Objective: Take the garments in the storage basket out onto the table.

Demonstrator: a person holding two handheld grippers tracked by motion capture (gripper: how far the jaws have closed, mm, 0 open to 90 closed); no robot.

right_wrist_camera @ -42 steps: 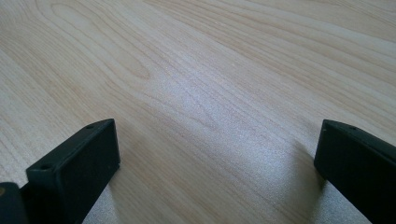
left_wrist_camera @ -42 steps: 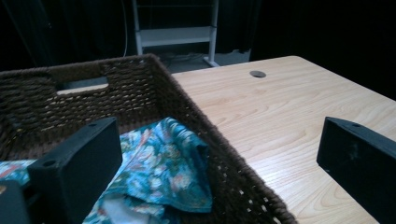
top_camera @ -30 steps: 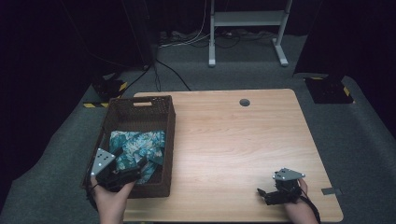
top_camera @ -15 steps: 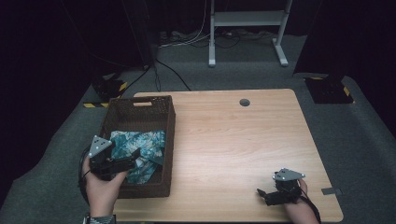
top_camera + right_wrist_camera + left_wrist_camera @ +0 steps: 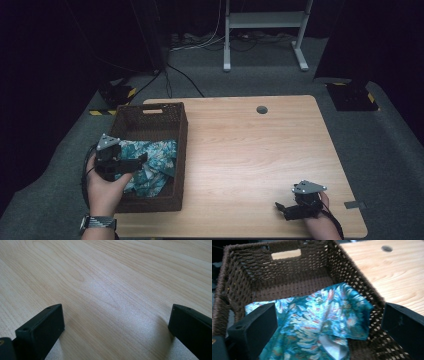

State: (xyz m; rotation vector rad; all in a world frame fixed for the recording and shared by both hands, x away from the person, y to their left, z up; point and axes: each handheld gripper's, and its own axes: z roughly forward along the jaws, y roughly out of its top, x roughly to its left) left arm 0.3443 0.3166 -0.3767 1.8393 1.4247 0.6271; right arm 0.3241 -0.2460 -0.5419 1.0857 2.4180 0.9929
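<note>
Hovering at the near left of the table (image 5: 250, 150), the left gripper (image 5: 134, 164) hangs over the near half of the brown wicker basket (image 5: 150, 107) with its jaws spread wide and nothing between them. A teal flowered cloth (image 5: 152, 162) lies crumpled on the basket floor, filling the near part and leaving the far end bare. In the left gripper view the cloth (image 5: 319, 320) sits just ahead of and below the open jaws, not touching them. It looks light, limp and a little slick, so it would likely bunch and slide; a raised fold near its middle seems the best place to pinch. Well apart, at the near right, the right gripper (image 5: 280, 207) rests low over bare wood, jaws likewise released and empty.
</note>
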